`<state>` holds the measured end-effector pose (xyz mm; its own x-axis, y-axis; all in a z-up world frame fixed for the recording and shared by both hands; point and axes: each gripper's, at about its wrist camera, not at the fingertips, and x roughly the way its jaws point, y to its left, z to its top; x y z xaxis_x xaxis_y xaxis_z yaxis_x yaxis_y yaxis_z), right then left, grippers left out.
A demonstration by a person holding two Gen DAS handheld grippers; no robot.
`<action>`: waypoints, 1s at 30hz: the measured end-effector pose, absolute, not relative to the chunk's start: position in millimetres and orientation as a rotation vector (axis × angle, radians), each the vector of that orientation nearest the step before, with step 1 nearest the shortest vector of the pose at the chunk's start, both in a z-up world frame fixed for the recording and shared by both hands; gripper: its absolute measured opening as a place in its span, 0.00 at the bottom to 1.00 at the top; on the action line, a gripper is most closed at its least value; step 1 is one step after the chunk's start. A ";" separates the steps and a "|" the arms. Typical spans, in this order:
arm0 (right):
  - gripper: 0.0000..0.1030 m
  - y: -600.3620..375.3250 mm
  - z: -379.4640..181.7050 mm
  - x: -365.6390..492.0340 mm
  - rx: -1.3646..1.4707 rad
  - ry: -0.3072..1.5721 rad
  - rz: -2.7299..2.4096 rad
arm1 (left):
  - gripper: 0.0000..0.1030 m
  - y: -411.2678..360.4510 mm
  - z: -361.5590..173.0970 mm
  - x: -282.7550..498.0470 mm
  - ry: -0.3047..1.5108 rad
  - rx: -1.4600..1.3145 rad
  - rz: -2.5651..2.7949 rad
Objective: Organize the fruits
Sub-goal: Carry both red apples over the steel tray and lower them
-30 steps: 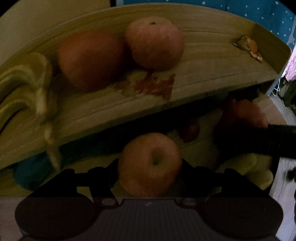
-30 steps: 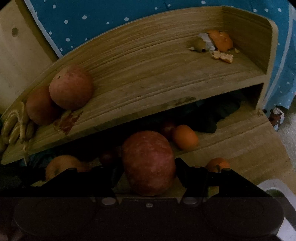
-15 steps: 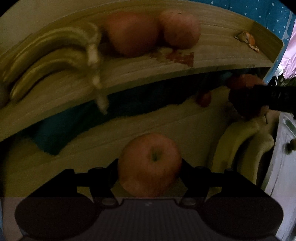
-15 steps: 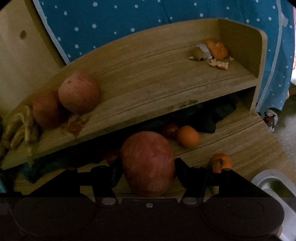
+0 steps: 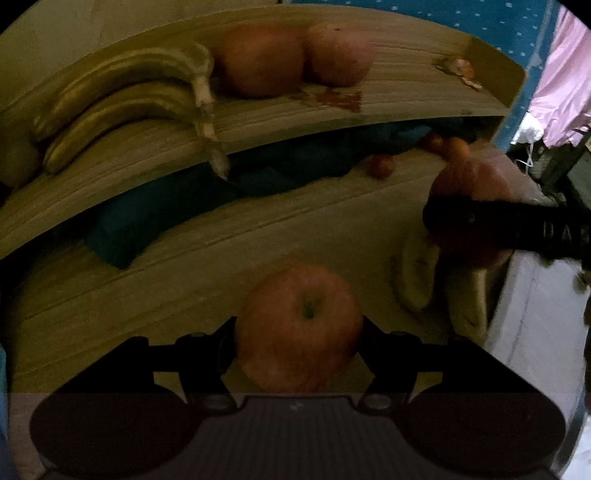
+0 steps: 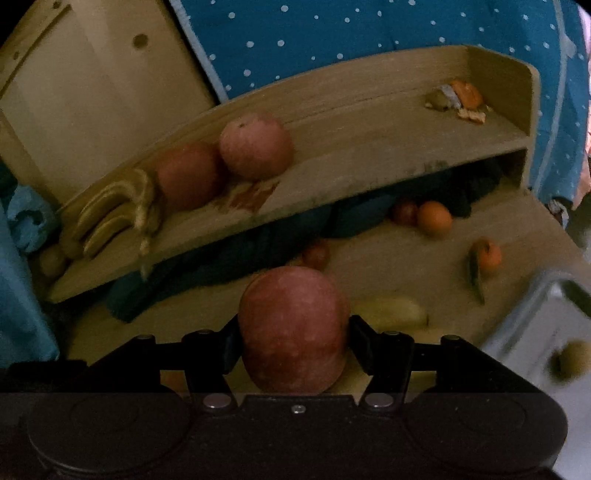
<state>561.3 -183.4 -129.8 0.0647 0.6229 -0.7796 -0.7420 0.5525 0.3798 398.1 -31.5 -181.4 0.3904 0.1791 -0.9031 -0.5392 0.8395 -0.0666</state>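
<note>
The left gripper pinches a yellowish-red apple between its two fingers, stem hollow facing the camera, above the lower wooden shelf. The right gripper clamps a darker red apple the same way, its fingers pressed to the fruit's sides; in the left wrist view this gripper and its apple show at about 3 o'clock. On the upper shelf, at about 10 o'clock in the right wrist view, two more apples sit touching: a paler one and a redder one to its left. Just beside the redder one lies a bunch of bananas, stems hanging over the shelf's front edge. A reddish stain marks the wood in front of the pair. At 1 o'clock, in the upper shelf's far corner, lie scraps of orange peel. On the lower shelf, a dark blue cloth is tucked under the upper board, with an orange at 2 o'clock touching a small red fruit, another orange near the right edge, and a pale banana just right of the held apple. A blue dotted fabric hangs behind.
</note>
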 end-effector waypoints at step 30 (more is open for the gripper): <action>0.59 -406.3 -113.1 582.7 0.017 1.115 0.543 | 0.68 -180.4 -163.7 511.0 1.090 -0.165 0.024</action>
<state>582.7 -406.3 -113.1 0.3243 0.4226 -0.8463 -0.4055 0.8704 0.2793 511.0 -180.4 -163.7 0.4637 -0.0617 -0.8839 -0.1010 0.9874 -0.1219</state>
